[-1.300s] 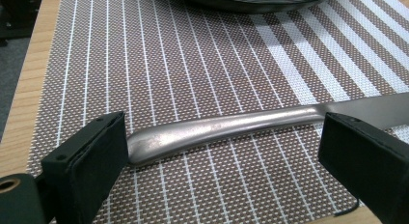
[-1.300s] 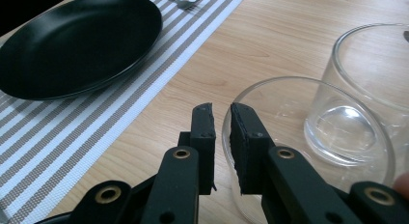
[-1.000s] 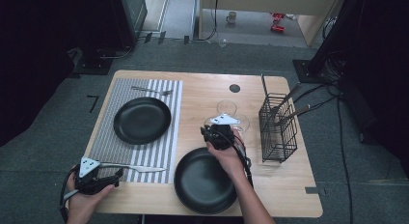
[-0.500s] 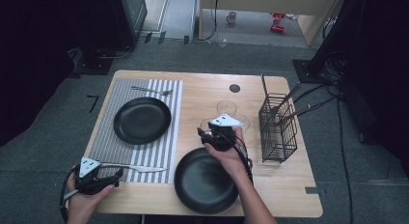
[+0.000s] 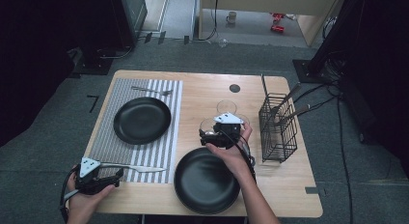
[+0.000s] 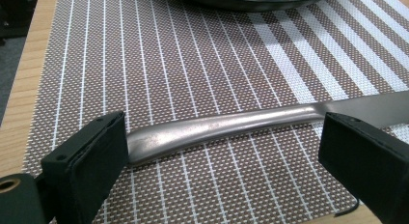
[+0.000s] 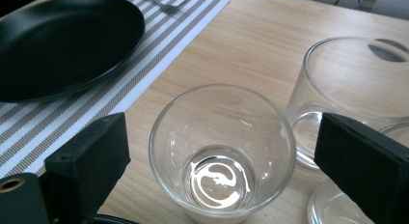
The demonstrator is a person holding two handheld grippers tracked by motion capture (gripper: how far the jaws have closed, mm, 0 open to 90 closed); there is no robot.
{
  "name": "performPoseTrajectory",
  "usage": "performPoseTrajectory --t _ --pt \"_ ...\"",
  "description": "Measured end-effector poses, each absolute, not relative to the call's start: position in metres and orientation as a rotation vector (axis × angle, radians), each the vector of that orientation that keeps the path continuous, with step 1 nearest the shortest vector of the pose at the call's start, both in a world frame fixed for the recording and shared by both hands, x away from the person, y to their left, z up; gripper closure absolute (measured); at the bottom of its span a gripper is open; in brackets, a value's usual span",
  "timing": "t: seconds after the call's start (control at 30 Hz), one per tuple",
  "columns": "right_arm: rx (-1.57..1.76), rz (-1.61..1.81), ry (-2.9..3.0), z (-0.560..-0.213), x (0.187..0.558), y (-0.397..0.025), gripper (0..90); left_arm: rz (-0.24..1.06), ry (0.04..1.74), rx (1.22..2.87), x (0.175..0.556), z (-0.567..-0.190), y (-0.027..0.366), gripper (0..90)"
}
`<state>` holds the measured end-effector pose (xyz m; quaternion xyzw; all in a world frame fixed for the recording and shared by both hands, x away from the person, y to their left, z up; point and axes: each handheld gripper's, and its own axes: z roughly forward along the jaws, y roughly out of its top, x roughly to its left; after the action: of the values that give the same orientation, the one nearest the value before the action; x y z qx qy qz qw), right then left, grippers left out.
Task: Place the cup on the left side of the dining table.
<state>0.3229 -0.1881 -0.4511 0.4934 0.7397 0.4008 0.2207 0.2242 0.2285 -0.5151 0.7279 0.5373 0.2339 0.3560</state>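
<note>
We hold the left gripper with its jaws spread wide on either side of the knife, which lies flat on the striped placemat at the table's near left, its long axis running left to right, handle end toward us, blade pointing toward the nearer black plate. Our right gripper also stands apart, framing an upright glass on the bare wooden table without touching it.

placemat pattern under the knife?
Brown weave placemat with white stripes; clearest in the left gripper view.
</note>
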Motion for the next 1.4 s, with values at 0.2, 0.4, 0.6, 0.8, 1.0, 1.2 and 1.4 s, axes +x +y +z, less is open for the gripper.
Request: performPoseTrajectory --t 0.2,0.4,0.6,0.8,1.0,1.2,1.4 --pt "1.377 1.039 2.065 -0.460 0.328 -0.183 2.6 0.602 1.387 1.879 0.224 -0.515 0.229 3.7" --pt "1.389 1.002 2.079 -0.465 0.331 -0.178 5.2 0.600 1.387 1.879 0.224 -0.515 0.229 3.7" --pt "1.376 0.993 2.092 -0.468 0.330 -0.172 8.9 0.602 1.387 1.876 0.224 -0.515 0.229 3.7" --pt "1.371 0.964 2.106 -0.473 0.331 -0.167 12.9 0.600 1.389 1.874 0.224 -0.515 0.229 3.7" --pt "1.412 0.929 2.098 -0.477 0.331 -0.161 18.3 0.597 1.372 1.868 0.224 -0.513 0.228 3.7" --pt "1.422 0.929 2.092 -0.477 0.330 -0.161 19.1 0.586 1.348 1.859 0.224 -0.507 0.226 3.6" --pt "1.424 0.948 2.090 -0.474 0.328 -0.163 19.1 0.574 1.310 1.863 0.226 -0.499 0.219 3.6"
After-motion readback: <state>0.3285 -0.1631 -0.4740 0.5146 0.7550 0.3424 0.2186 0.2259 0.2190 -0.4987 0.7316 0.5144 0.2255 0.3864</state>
